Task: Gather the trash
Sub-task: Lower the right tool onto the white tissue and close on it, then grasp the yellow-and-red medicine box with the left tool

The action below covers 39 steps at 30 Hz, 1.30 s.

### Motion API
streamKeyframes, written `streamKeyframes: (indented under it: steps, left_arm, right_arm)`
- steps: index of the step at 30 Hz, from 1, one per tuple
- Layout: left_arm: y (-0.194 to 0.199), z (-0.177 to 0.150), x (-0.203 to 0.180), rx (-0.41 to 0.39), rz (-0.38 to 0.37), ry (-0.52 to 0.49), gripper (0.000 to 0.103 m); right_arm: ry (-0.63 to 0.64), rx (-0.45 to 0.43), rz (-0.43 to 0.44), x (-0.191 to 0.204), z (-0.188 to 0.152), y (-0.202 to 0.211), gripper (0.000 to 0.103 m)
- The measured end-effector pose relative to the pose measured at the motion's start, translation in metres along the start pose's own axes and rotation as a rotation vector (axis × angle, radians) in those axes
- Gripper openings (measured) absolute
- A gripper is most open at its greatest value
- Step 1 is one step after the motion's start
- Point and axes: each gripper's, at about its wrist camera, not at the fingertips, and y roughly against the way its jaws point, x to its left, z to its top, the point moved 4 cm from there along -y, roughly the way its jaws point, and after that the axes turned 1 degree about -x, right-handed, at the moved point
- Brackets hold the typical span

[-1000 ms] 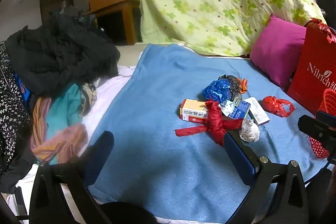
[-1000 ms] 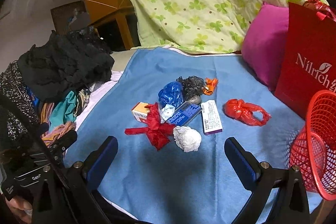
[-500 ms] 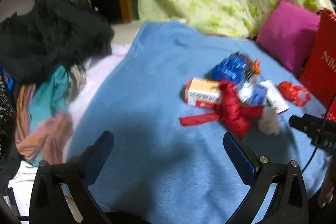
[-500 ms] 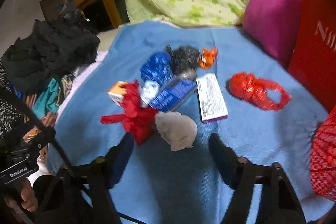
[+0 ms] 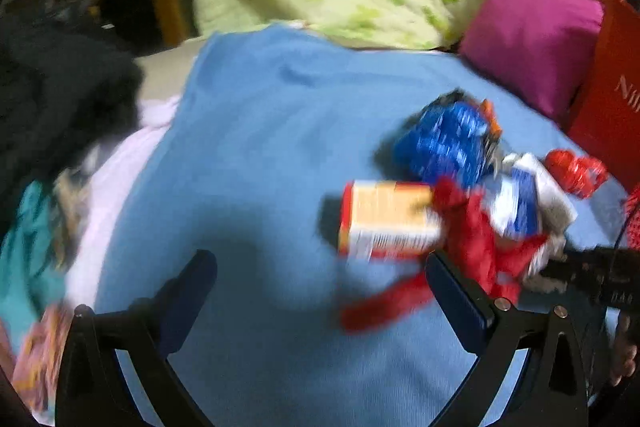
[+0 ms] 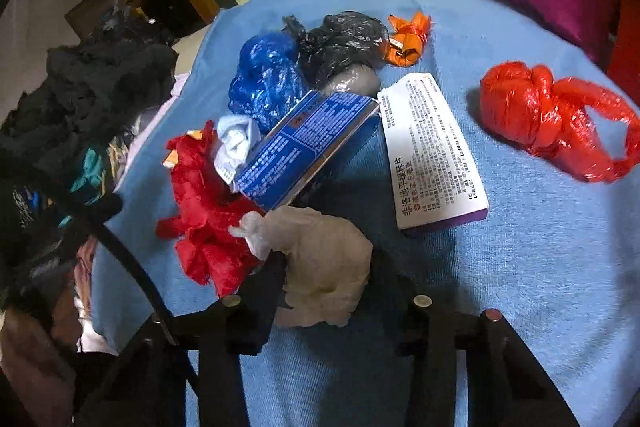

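My right gripper (image 6: 326, 279) has dropped onto the crumpled white tissue wad (image 6: 324, 267); it sits between my closing jaws, lumpy and greyish. My left gripper (image 5: 320, 291), angled down, gapes empty.

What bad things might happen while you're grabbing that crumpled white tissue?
1. The right hand-held gripper is closing around the white tissue; the soft wad might slip out.
2. The red crumpled plastic touches the tissue and might get dragged along.
3. The blue box lies close behind and might get bumped.
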Motion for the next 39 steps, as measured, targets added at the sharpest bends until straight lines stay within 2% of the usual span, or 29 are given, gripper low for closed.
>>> streamKeyframes:
  steps: [4, 7, 8, 12, 14, 17, 19, 22, 25, 28, 30, 32, 36, 37, 39]
  left_arm:
    - [-0.025, 0.032, 0.009, -0.001, -0.127, 0.034, 0.103]
    - [-0.051, 0.045, 0.013, 0.041, -0.242, 0.111, 0.103]
    - [-0.062, 0.045, 0.014, 0.069, -0.315, 0.156, 0.103]
    - [-0.081, 0.035, 0.007, 0.142, -0.486, 0.245, 0.103]
    - [-0.078, 0.029, 0.003, 0.162, -0.536, 0.272, 0.103]
    - [-0.062, 0.015, -0.005, 0.177, -0.604, 0.262, 0.102]
    - [-0.046, 0.005, -0.014, 0.187, -0.629, 0.214, 0.102]
    - [-0.014, -0.015, -0.035, 0.188, -0.609, 0.068, 0.102]
    - [0.008, -0.024, -0.043, 0.199, -0.595, -0.015, 0.102]
    - [0.016, -0.020, -0.033, 0.179, -0.474, -0.094, 0.102]
    - [0.013, -0.011, -0.026, 0.151, -0.358, -0.152, 0.102]
    - [0.005, -0.002, -0.024, 0.133, -0.297, -0.190, 0.102]
    - [-0.030, 0.002, -0.031, 0.192, -0.294, -0.224, 0.102]
    - [-0.035, 0.000, -0.033, 0.206, -0.298, -0.231, 0.096]
    - [-0.053, -0.004, -0.035, 0.267, -0.276, -0.247, 0.074]
  right_arm:
    - [0.002, -0.009, 0.008, -0.002, 0.000, -0.001, 0.041]
    - [0.023, -0.012, 0.000, 0.002, -0.001, -0.002, 0.041]
    - [0.027, -0.012, 0.000, 0.002, 0.000, -0.002, 0.041]
    - [0.018, -0.006, 0.010, 0.002, -0.001, -0.002, 0.040]
    - [0.014, -0.005, 0.015, 0.002, -0.001, -0.002, 0.040]
    - [0.017, -0.005, 0.015, 0.001, -0.001, -0.001, 0.040]
    - [0.013, -0.007, 0.016, 0.000, 0.000, 0.000, 0.040]
    - [0.007, -0.009, 0.018, 0.000, 0.000, 0.002, 0.040]
    - [0.001, -0.013, 0.017, 0.000, -0.001, 0.005, 0.040]
    - [0.000, -0.014, 0.020, 0.000, -0.001, 0.007, 0.040]
    - [-0.002, -0.011, 0.020, 0.000, 0.000, 0.006, 0.040]
    - [-0.006, -0.008, 0.021, -0.001, 0.000, 0.005, 0.040]
    - [-0.009, -0.010, 0.023, -0.002, 0.000, 0.005, 0.040]
    - [-0.010, -0.011, 0.024, -0.002, 0.000, 0.005, 0.040]
    - [-0.007, -0.012, 0.027, -0.002, 0.000, 0.006, 0.040]
